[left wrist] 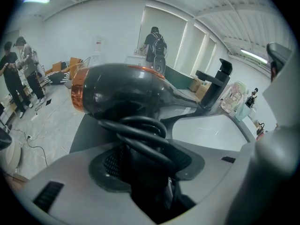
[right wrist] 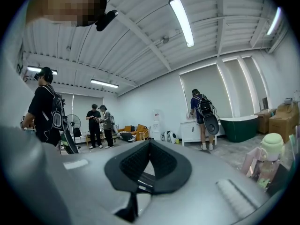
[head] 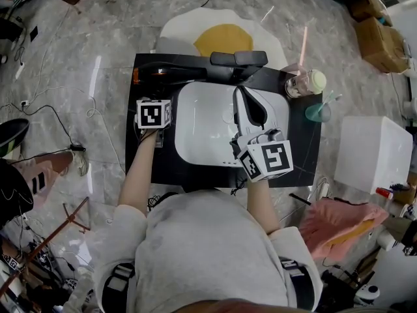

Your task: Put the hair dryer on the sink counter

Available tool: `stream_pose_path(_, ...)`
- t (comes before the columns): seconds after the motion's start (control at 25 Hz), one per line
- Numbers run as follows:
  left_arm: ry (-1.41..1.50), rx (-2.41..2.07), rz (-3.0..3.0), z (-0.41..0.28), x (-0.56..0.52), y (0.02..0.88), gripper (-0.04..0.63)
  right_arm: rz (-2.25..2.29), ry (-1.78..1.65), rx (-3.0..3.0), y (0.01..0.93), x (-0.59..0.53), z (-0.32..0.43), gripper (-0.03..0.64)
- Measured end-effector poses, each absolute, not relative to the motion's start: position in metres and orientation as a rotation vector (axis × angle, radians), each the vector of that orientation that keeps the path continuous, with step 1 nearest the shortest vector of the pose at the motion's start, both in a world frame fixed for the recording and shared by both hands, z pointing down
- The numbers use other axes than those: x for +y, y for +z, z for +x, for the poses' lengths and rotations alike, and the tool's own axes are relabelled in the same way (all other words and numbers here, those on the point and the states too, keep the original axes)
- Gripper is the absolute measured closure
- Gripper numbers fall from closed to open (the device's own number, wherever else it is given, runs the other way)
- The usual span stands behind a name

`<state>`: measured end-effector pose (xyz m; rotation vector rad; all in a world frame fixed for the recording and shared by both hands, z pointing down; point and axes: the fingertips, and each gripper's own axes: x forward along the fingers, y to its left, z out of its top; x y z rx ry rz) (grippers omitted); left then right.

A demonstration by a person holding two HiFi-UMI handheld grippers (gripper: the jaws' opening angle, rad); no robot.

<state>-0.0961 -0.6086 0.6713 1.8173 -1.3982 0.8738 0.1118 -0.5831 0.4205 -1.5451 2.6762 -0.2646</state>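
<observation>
The black hair dryer (head: 172, 72) with an orange ring at its rear lies along the back left of the black sink counter (head: 146, 165), beside the black faucet (head: 238, 59). My left gripper (head: 155, 95) comes at it from the front. In the left gripper view the hair dryer (left wrist: 117, 90) fills the middle, and its handle, wound with black cord, sits between the jaws of the left gripper (left wrist: 140, 161), with the pads against it. My right gripper (head: 241, 93) hangs over the white basin (head: 202, 135). The right gripper (right wrist: 149, 146) is shut and holds nothing.
A clear bottle and jars (head: 306, 81) and a green cup (head: 318, 113) stand at the counter's right end. A white box (head: 371, 152) stands right of the counter and a pink cloth (head: 332, 223) lies below it. An egg-shaped rug (head: 225, 34) lies behind. Several people stand in the room (right wrist: 96, 125).
</observation>
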Motion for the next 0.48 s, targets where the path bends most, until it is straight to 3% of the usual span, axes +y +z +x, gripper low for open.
stream_pose_path(0.16, 0.862, -1.409, 1.814, -0.093, -0.608, 0.671, 0.368, -1.529, -0.260, 2.684, 0.419, -0.581, 0.107, 0.606)
stream_pose_path(0.24, 0.850, -1.441, 1.825, -0.096, -0.612, 0.670, 0.319, -1.522, -0.256, 2.688, 0.418, -0.579, 0.105, 0.606)
stream_pose_path(0.48, 0.837, -1.483, 1.840, -0.105, -0.608, 0.656, 0.293, -1.516, -0.240, 2.682, 0.412, -0.570, 0.101, 0.606)
